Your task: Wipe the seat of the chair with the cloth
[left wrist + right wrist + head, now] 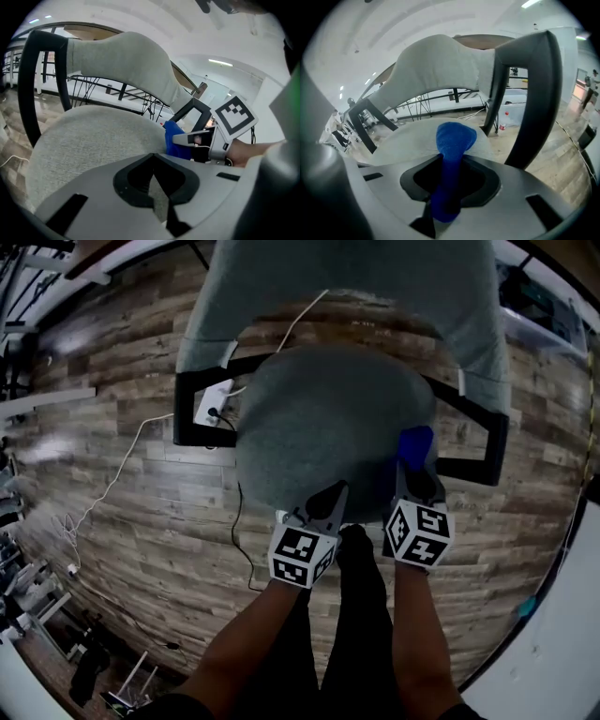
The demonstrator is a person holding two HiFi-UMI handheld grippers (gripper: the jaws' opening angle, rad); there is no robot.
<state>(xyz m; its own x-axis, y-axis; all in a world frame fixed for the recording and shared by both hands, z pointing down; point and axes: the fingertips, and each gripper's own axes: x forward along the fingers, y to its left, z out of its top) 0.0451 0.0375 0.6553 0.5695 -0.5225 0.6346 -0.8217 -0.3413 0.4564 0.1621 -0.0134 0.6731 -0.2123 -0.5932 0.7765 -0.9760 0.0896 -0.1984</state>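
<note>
A grey upholstered chair seat [323, 423] with black armrests fills the middle of the head view. My right gripper [413, 470] is shut on a blue cloth [415, 442], which sticks out past the jaws over the seat's right front part. In the right gripper view the blue cloth [452, 154] runs between the jaws toward the seat [408, 140]. My left gripper [330, 498] is shut with nothing in it, at the seat's front edge. From the left gripper view the cloth [176, 140] and the right gripper [199, 140] show to the right, over the seat [89, 140].
The grey backrest [347, 282] rises behind the seat. Black armrests [202, 404] flank it on both sides. A white power strip [214, 404] and cables [122, 474] lie on the wooden floor to the left. The person's legs [361, 615] stand right before the chair.
</note>
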